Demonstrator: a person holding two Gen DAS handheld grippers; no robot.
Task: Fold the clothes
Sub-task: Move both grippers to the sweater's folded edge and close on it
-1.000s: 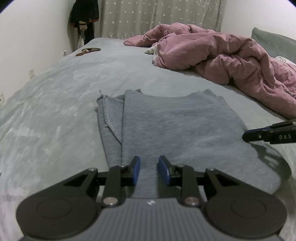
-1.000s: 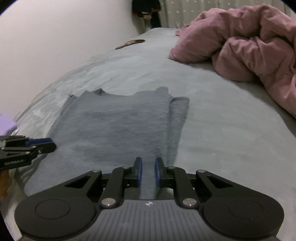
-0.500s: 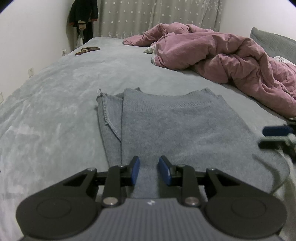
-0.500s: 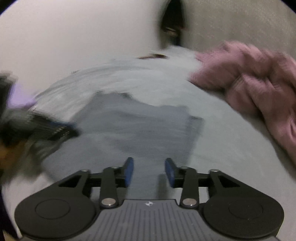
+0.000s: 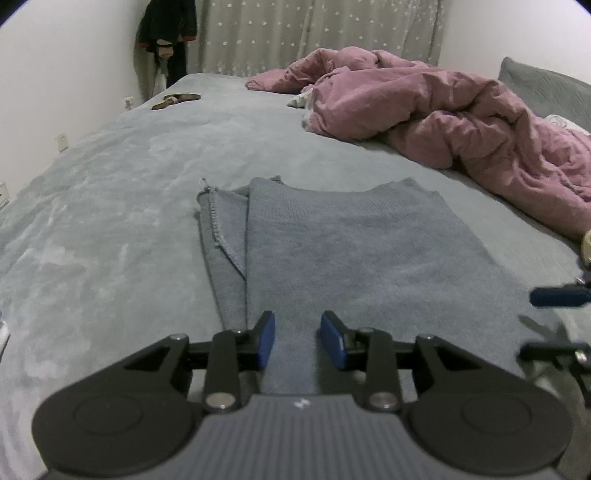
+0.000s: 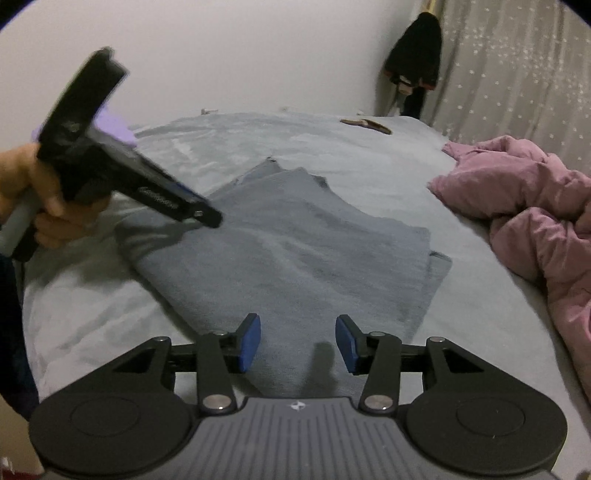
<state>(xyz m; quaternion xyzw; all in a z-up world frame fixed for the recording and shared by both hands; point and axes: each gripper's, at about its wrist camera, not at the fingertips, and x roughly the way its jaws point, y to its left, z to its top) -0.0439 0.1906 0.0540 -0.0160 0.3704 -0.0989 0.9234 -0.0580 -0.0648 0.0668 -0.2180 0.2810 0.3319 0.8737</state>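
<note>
A grey knit sweater lies flat on the grey bed, its sides folded inward; it also shows in the right wrist view. My left gripper is open and empty, just above the sweater's near hem. My right gripper is open and empty, low over the sweater's near edge. The right gripper's blue fingertips show at the right edge of the left wrist view. The left gripper's body, held by a hand, shows in the right wrist view.
A crumpled pink duvet lies on the far right of the bed. A brown object lies at the far left corner. Dark clothes hang by the curtain. A grey pillow lies behind the duvet.
The right gripper has opened wider and swung round, now facing across the sweater toward the left gripper. The left gripper has opened a little and stayed in place.
</note>
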